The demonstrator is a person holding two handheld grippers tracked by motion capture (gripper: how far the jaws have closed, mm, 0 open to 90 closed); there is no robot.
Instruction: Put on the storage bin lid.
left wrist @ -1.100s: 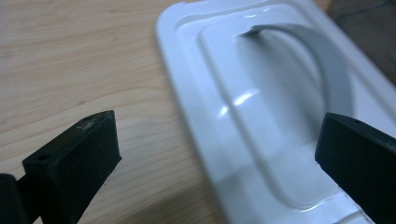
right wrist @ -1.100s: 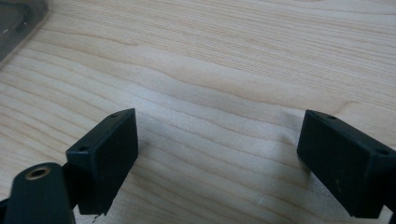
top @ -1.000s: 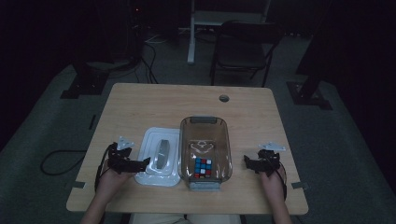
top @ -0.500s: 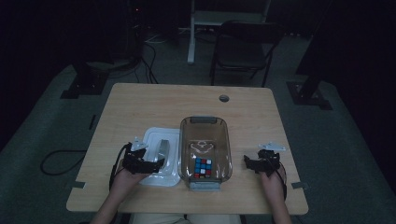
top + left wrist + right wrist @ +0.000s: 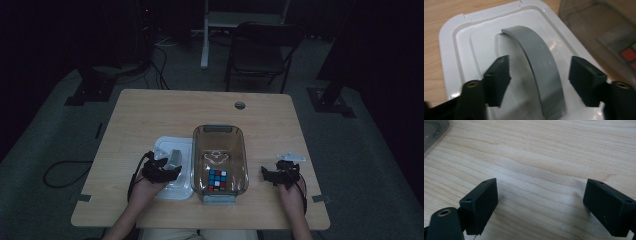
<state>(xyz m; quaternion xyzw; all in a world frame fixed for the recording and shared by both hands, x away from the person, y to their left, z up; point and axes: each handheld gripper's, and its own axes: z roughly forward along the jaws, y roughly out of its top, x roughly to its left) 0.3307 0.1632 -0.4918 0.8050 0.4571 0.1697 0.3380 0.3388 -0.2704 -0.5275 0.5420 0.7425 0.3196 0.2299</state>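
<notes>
A white lid [image 5: 165,146] lies flat on the wooden table, left of a clear plastic bin [image 5: 220,131]. The bin holds a colour cube [image 5: 217,179]. My left gripper [image 5: 167,169] hovers over the lid, its jaws straddling the lid's grey arched handle [image 5: 536,55]. In the left gripper view my left gripper [image 5: 540,63] has just been closing, and a gap still shows between each pad and the handle. My right gripper [image 5: 266,175] rests right of the bin. In the right gripper view my right gripper [image 5: 541,188] stands open over bare wood.
The table [image 5: 150,115] has a cable hole [image 5: 240,105] near its far edge. A dark folding chair [image 5: 260,50] stands behind the table. The bin's wall [image 5: 599,22] lies close to the right of the lid. A grey plate [image 5: 292,157] sits on the right gripper.
My left gripper has moved right from the table's left side onto the lid, and its jaws have narrowed around the grey handle. The right gripper has stayed put.
</notes>
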